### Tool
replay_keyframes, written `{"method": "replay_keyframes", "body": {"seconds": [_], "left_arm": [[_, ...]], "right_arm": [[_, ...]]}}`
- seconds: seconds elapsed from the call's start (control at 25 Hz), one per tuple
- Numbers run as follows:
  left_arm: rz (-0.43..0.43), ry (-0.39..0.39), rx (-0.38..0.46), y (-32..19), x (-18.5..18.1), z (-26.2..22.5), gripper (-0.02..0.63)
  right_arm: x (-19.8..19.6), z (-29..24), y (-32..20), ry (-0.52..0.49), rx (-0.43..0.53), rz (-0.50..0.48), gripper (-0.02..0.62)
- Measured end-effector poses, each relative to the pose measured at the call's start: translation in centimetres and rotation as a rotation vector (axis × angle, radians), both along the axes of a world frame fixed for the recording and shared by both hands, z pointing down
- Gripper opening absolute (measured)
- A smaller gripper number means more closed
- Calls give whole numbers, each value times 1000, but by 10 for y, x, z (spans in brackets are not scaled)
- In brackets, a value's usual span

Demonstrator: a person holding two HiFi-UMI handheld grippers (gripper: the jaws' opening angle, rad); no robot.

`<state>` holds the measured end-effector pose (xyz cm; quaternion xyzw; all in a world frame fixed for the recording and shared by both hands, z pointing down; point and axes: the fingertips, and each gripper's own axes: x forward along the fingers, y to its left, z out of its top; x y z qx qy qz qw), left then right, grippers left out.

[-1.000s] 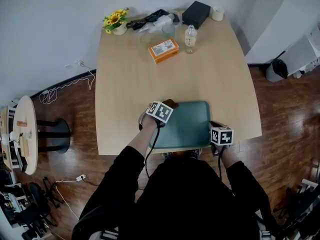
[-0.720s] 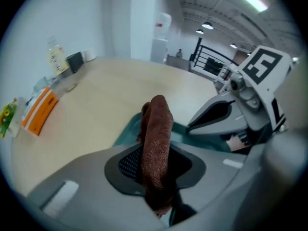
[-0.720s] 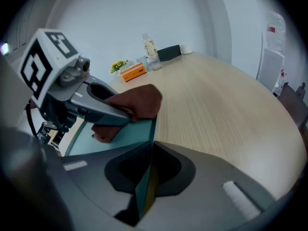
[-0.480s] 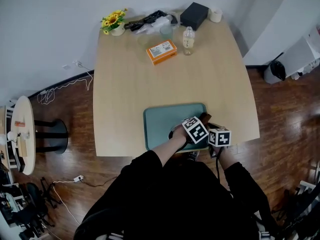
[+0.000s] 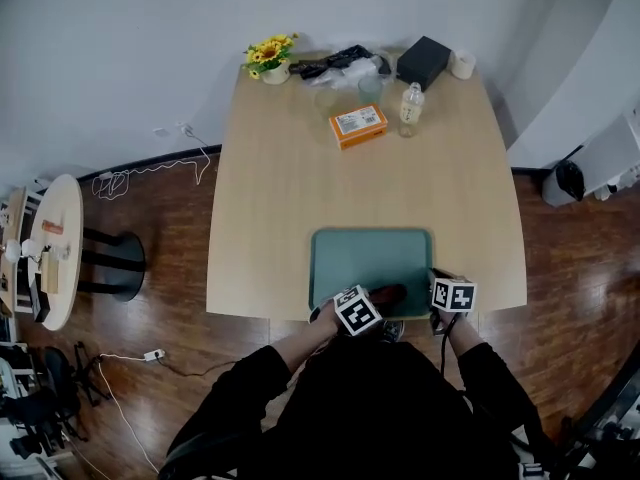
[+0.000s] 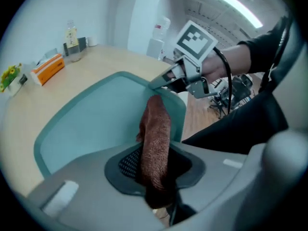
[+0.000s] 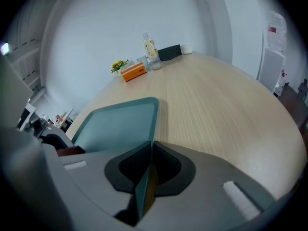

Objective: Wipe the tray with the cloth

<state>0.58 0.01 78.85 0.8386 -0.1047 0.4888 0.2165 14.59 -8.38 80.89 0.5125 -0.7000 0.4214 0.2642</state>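
- Teal rectangular plastic tray [image 5: 370, 253] lies flat on the light wooden table [image 5: 270, 218], at the near edge, directly in front of the person.
- Left gripper [image 5: 368, 304]: jaws closed tight on a rust-brown woven cloth [image 6: 156, 134]. The cloth stands out past the jaw tips as a narrow bunched fold.
- In the head view the cloth's free end [image 5: 388, 294] rests on the tray floor beside the near rim, right of the tray's middle.
- Right gripper [image 7: 146, 177]: jaws pinched on the tray's thin rim, which runs edge-on between the pads. The head view places this grip at the tray's near right corner [image 5: 432, 273].
- The left gripper view shows the right gripper's tips [image 6: 161, 83] on that corner, with the cloth just beside them.
- Far end of the table, well apart from the tray: orange box [image 5: 359, 126], clear bottle [image 5: 409, 108], black box [image 5: 423, 62], sunflowers in a white pot [image 5: 270, 58].
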Motion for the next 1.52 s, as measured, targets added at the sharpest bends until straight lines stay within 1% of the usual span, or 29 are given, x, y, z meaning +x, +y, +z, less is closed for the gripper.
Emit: {"method": "replay_keyframes", "body": {"seconds": [0.08, 0.16, 0.2, 0.28, 0.36, 0.44, 0.52, 0.56, 0.64, 0.76, 0.84, 0.92, 1.04, 1.12, 1.16, 1.2, 1.32, 1.36, 1.44, 1.52], "left_arm": [[-109, -55, 11, -26, -47, 6, 77], [-270, -140, 22, -62, -100, 13, 75], [-357, -154, 20, -80, -118, 14, 76], [-497, -136, 23, -116, -136, 10, 75], [-571, -124, 44, -147, -142, 5, 76], [-583, -128, 40, -159, -141, 4, 76], [-557, -158, 40, -154, -140, 9, 75], [-547, -156, 40, -149, -137, 12, 76], [-554, -138, 35, -140, -134, 12, 77], [-580, -61, 9, -132, -121, -2, 75], [-568, 7, 25, -123, -111, -26, 77], [-532, 73, 58, -111, -102, -54, 76], [-497, 131, 124, -94, -99, -92, 77], [-504, 172, 177, -88, -100, -117, 77], [-510, 208, 211, -85, -99, -133, 77], [-516, 260, 252, -82, -97, -152, 77], [-549, 468, 363, -74, -87, -218, 77], [-560, 519, 394, -72, -86, -236, 76], [-573, 569, 452, -72, -86, -258, 77], [-580, 583, 489, -73, -86, -265, 75]], "right_arm": [[1, 0, 0, 3, 3, -1, 20], [2, 0, 0, 7, 8, -2, 20], [1, 1, 0, 9, 8, -2, 20], [0, 2, 0, 11, 6, -4, 20], [0, 2, -1, 9, 3, -7, 20], [1, 3, -1, 7, 1, -4, 20], [1, 2, -1, 7, 2, 0, 20], [1, 2, -2, 9, 5, 0, 20], [1, 0, -2, 11, 10, 0, 20], [1, 1, -3, 6, 3, 5, 20], [3, -1, -3, 6, -9, 17, 23], [11, -16, -5, 24, 15, 48, 23], [17, -62, -15, 52, 126, 92, 25], [6, -102, -19, 13, 218, 85, 2], [-5, -124, -20, -14, 270, 64, 2], [-16, -147, -20, -35, 326, 33, 2], [-53, -226, -16, -81, 531, -70, 2], [-62, -251, -15, -92, 598, -96, 2], [-76, -285, -14, -104, 695, -127, 2], [-83, -301, -13, -104, 745, -145, 2]]}}
